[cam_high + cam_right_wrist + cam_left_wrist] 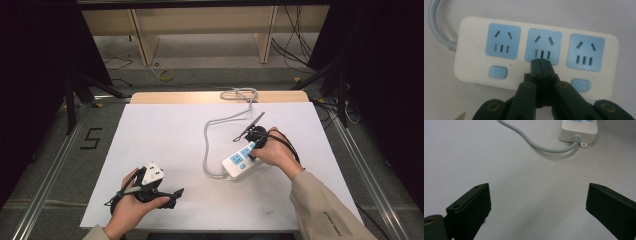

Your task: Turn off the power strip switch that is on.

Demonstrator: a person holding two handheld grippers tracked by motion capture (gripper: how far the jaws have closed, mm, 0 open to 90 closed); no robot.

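The power strip (536,53) is creamy white, with three pale blue socket panels in a row across its face and small rounded switch buttons in the same pale blue below them. Its cable (212,135) is light grey and curls over a plain white table sheet (165,145), which has a strip of light wood showing beyond the strip. The right gripper (540,62) over the strip has black jaws with brassy screws; the left gripper (537,202), nearer me, is black with a light grey plate.
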